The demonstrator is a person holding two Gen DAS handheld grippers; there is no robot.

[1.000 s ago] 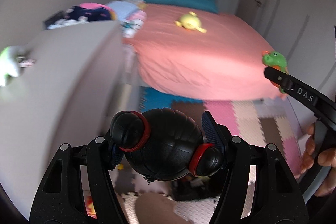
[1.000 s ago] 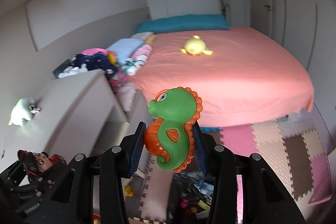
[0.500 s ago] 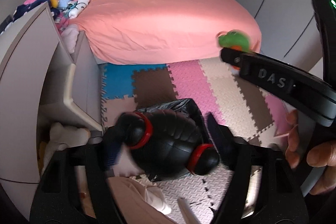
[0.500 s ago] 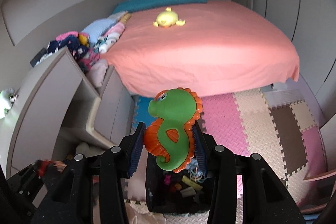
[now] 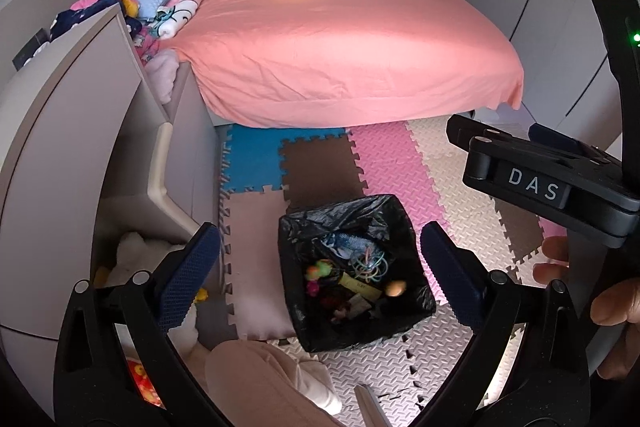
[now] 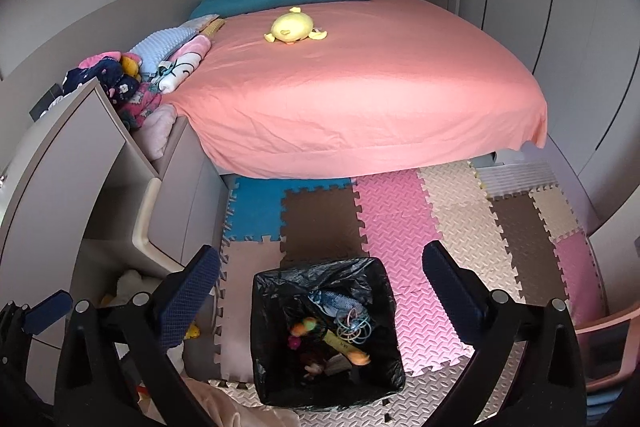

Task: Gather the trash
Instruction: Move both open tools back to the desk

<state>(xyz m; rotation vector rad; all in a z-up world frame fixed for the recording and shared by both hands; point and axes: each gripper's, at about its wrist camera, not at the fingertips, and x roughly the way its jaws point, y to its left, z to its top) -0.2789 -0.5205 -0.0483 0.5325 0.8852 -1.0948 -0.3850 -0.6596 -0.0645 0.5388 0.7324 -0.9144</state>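
**Both tools empty above the lined bin**

The bed [image 6: 360, 79] with its pink sheet fills the upper half of both views, a yellow plush duck [image 6: 294, 29] lying near its head, top centre of the frame. Below it, across the middle, spreads the foam puzzle-mat floor [image 6: 460, 219] in blue, brown, pink and cream tiles. A grey cabinet [image 5: 72, 147] runs down the left edge.

The trash bin [image 6: 324, 331], square and lined with a black bag, stands on the mat at lower centre of each view. It sits straight ahead and below, framed between the fingers of each tool. In it lie small bright toys, a tangle of coloured rings and a bluish fish-like thing; the rest is too dark to name.

The left tool [image 5: 320, 255] is released, its jaws spread wide with nothing between them. The right tool [image 6: 320, 275] is likewise released and empty; from the left view its body crosses the right edge of the frame, level with the mat. Both hang over the bin about equally, so neither hand is clearly nearer.

Half a second ago the left tool clenched a black and red toy and the right a green and orange seahorse. Both are gone from the jaws now, judged dropped into the bin. The coming move is likely a turn away to seek further trash.
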